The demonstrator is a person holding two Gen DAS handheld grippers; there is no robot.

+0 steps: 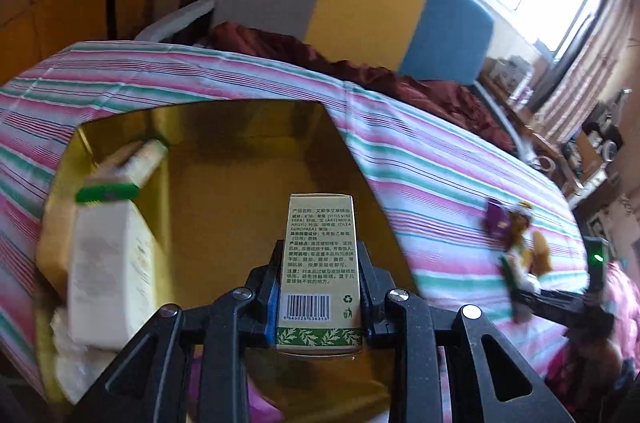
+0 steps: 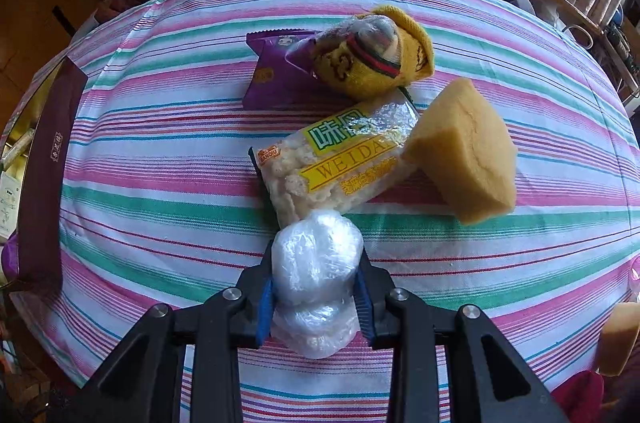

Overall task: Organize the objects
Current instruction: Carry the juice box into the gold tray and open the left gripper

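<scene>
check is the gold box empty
No. The gold box already holds a white carton and a tube along its left side.

Tabletop (image 2: 160, 151): open box (image 1: 224, 191) at left edge, holding cartons (image 1: 112, 263) along its left wall. Centre: snack packet (image 2: 336, 163); sponge (image 2: 468, 151) touching its right; wrapper (image 2: 276, 71) behind, sock (image 2: 380, 55) on the wrapper.

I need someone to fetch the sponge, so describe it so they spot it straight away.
On the striped bedsheet, right of the clear WEIDA snack pack, lies the sponge. It is a bare, tan, wedge-like block, the only unwrapped thing in that cluster.
</scene>
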